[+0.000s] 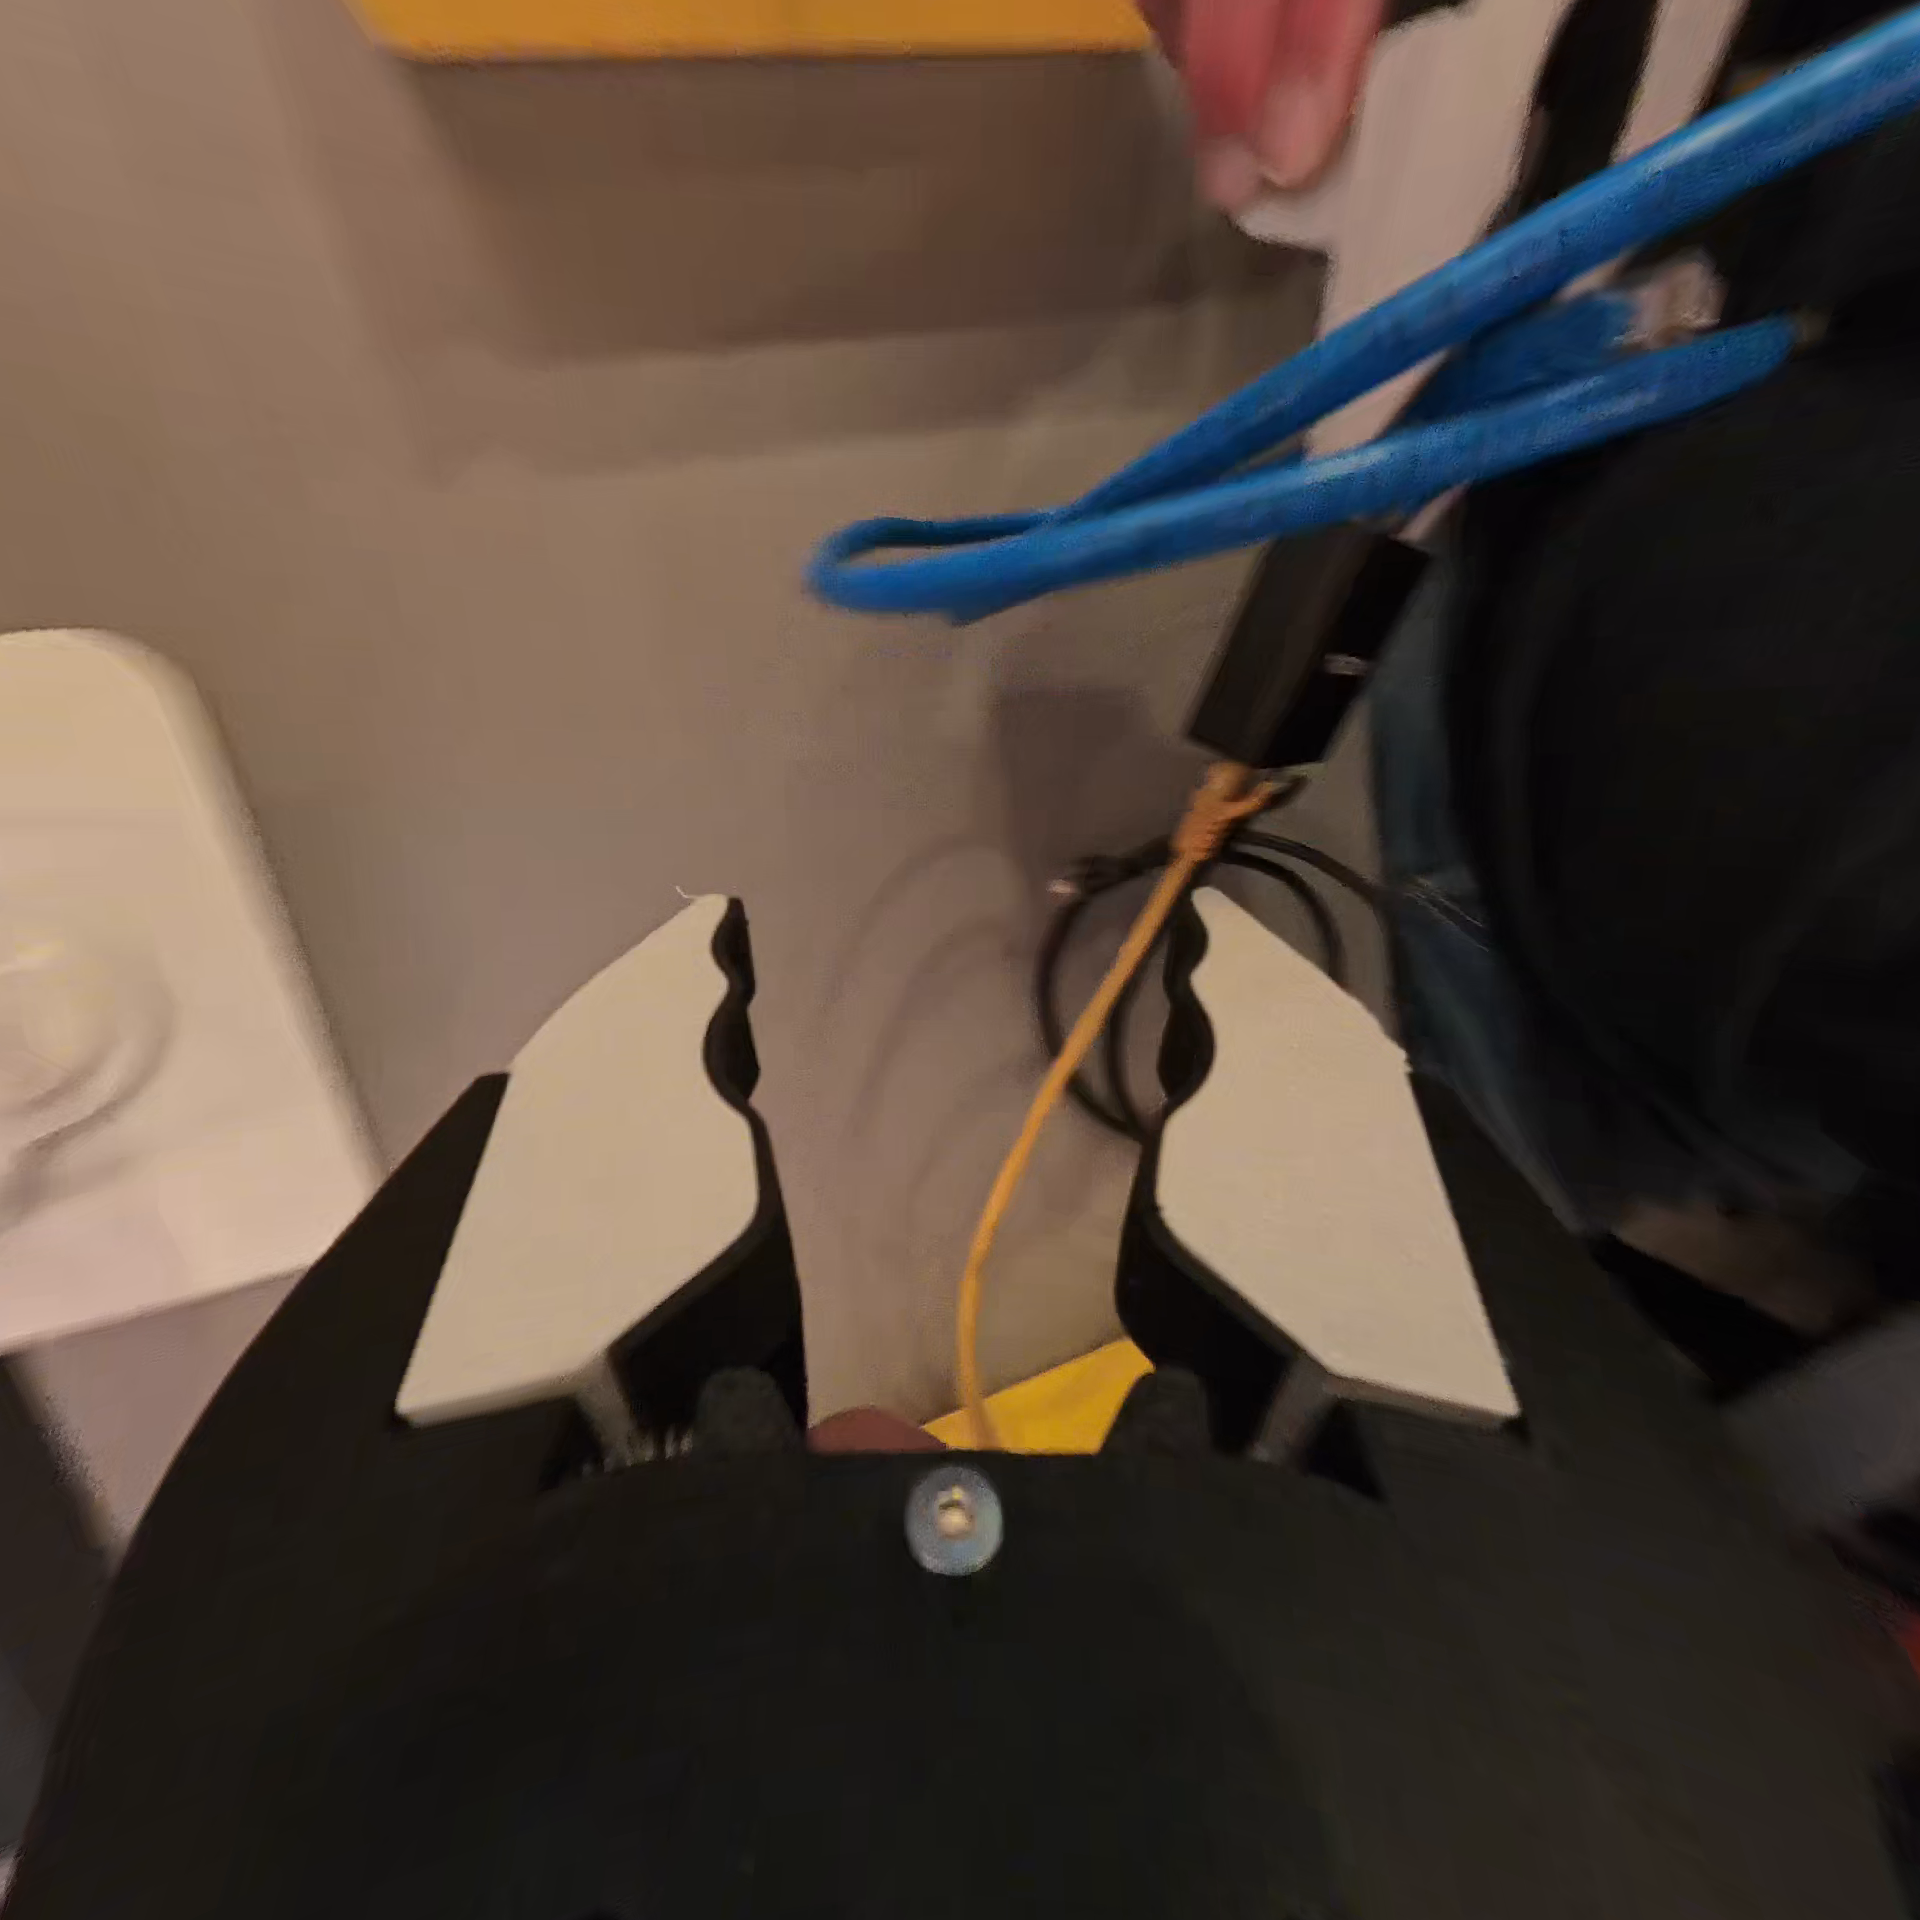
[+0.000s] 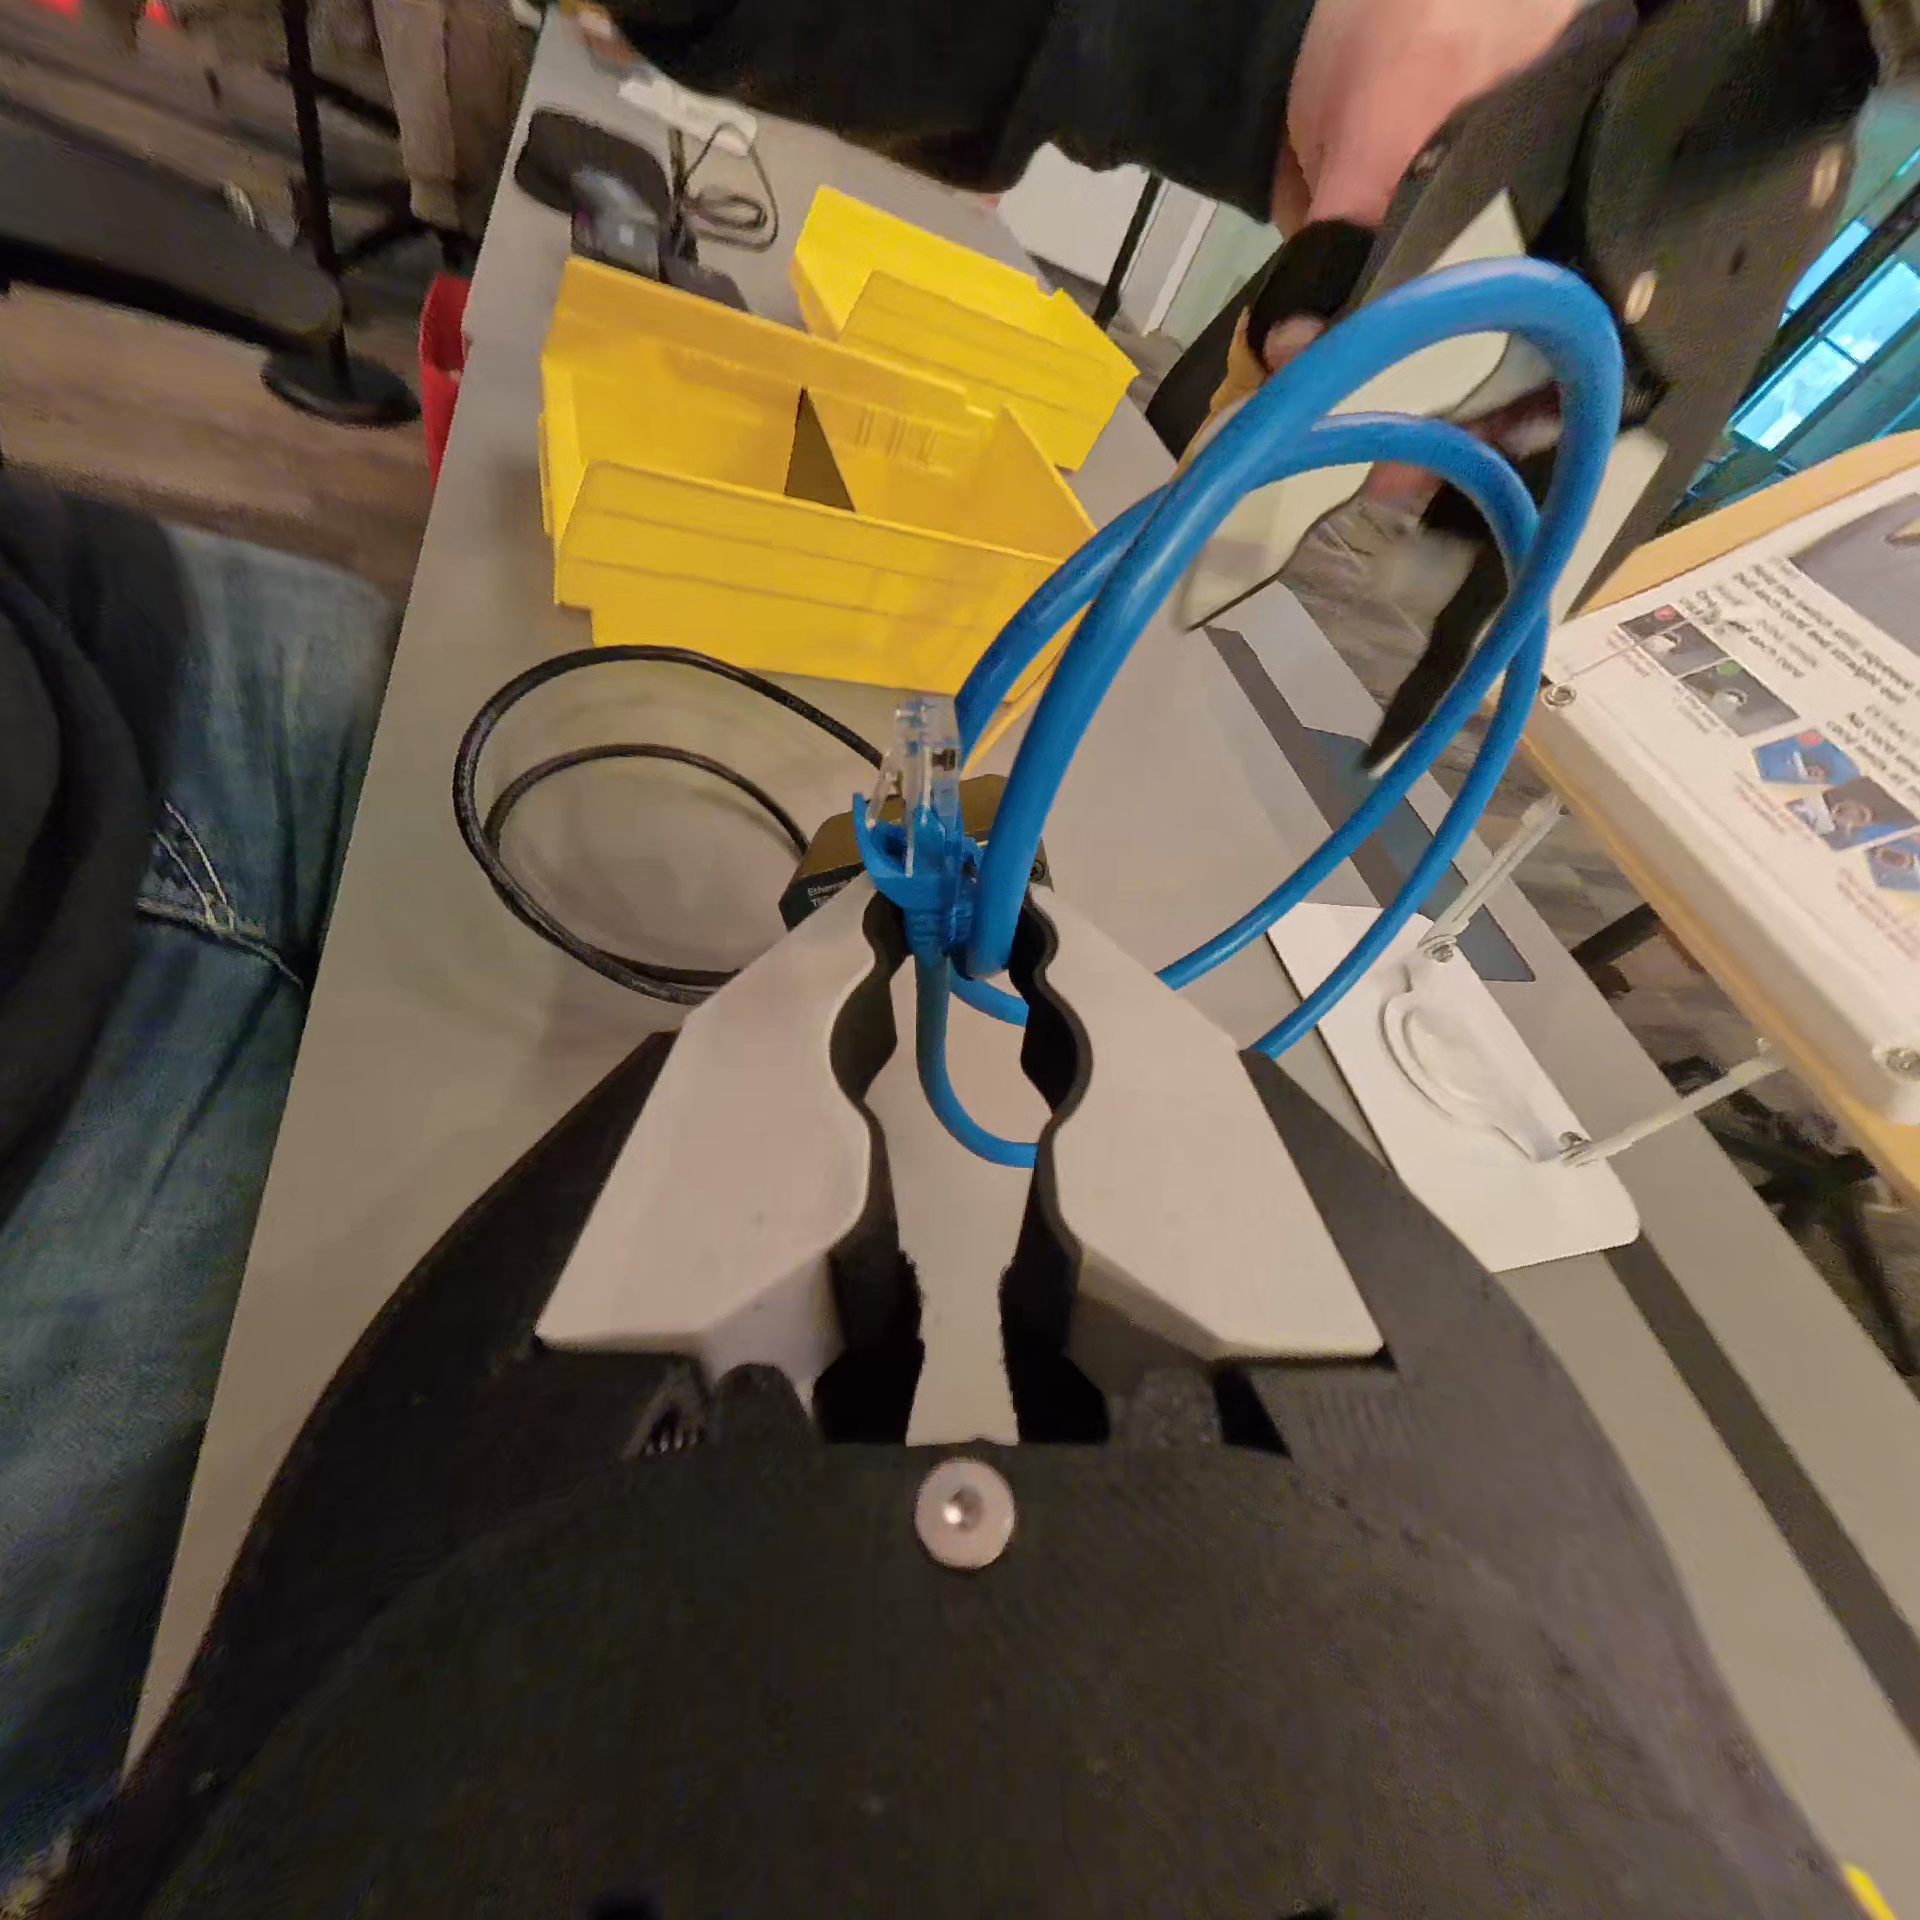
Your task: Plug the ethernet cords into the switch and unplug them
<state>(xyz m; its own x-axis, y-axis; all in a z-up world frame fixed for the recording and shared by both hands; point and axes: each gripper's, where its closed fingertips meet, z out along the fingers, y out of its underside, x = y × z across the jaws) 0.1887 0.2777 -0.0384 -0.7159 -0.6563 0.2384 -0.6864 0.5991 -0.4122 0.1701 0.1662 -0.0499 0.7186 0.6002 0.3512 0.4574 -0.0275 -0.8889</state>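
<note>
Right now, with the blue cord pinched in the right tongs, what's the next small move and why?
Probably lower the right tongs toward the black switch on the grey table. They hold the blue ethernet cord just behind its clear plug, which points up, unplugged. The left tongs are open and empty.

Grey table (image 2: pixel 395 987) carries yellow bins (image 2: pixel 790 561), coiled black cable (image 2: pixel 582 831), white plate (image 2: pixel 1475 1122).
</note>
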